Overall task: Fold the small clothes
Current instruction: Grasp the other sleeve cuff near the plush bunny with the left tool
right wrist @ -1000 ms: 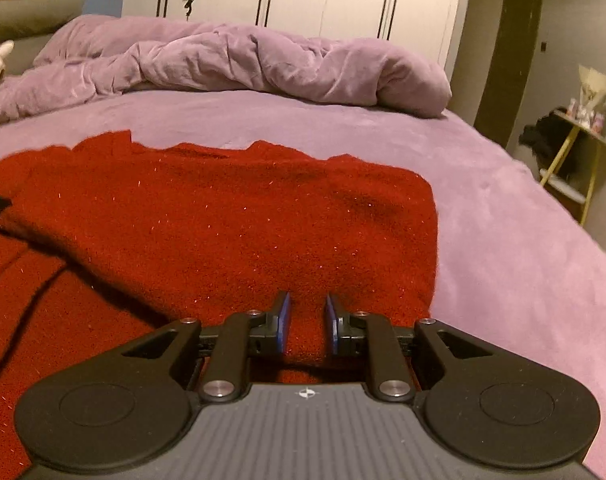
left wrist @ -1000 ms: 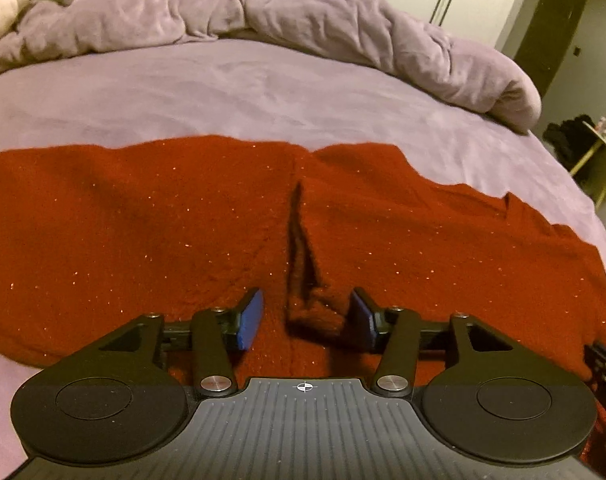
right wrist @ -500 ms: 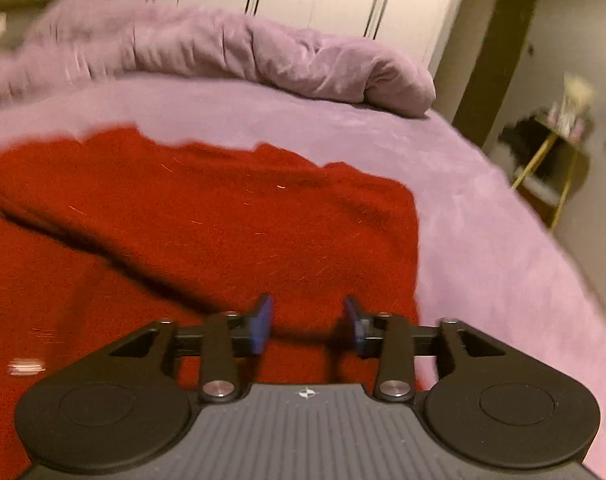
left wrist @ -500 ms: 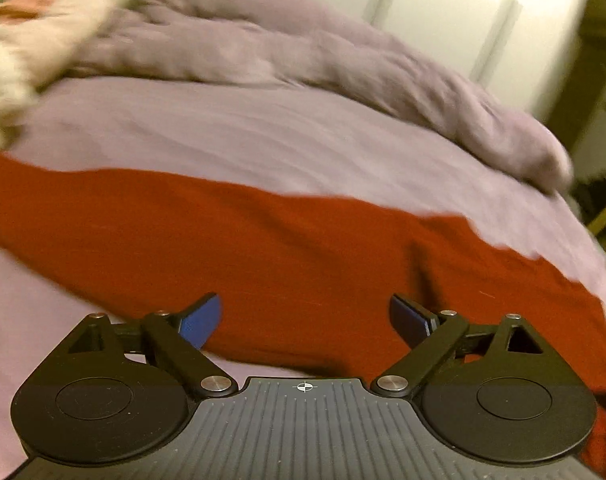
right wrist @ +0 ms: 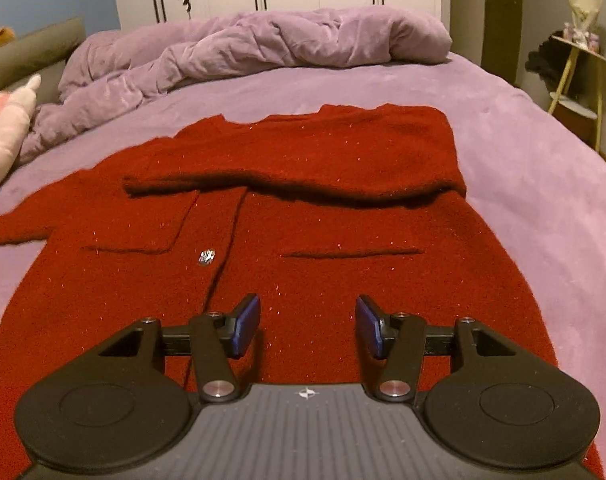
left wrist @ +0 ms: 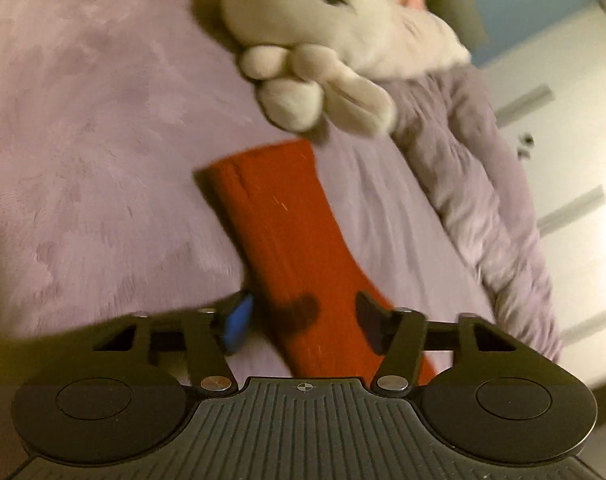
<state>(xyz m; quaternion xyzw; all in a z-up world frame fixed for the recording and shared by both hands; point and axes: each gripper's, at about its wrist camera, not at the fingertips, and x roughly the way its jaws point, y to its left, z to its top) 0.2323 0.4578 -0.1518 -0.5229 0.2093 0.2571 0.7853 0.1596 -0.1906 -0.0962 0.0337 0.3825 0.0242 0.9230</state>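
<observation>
A red knitted cardigan [right wrist: 287,248] lies flat on the purple bed, front up, with a silver button [right wrist: 207,257]. Its right sleeve [right wrist: 303,176] is folded across the chest. Its left sleeve [left wrist: 287,232] stretches out straight in the left wrist view. My left gripper [left wrist: 303,320] is open and empty, straddling that sleeve just above it. My right gripper [right wrist: 307,326] is open and empty above the cardigan's lower front.
A white plush rabbit [left wrist: 335,32] lies just beyond the sleeve's cuff; it also shows in the right wrist view [right wrist: 7,132]. A bunched purple duvet [right wrist: 243,52] lies at the far side of the bed. A yellow side table [right wrist: 579,76] stands at the right.
Both grippers opened and let go of the cardigan. The left gripper swung left over the outstretched sleeve. The right gripper pulled back toward the hem, leaving the right sleeve folded across.
</observation>
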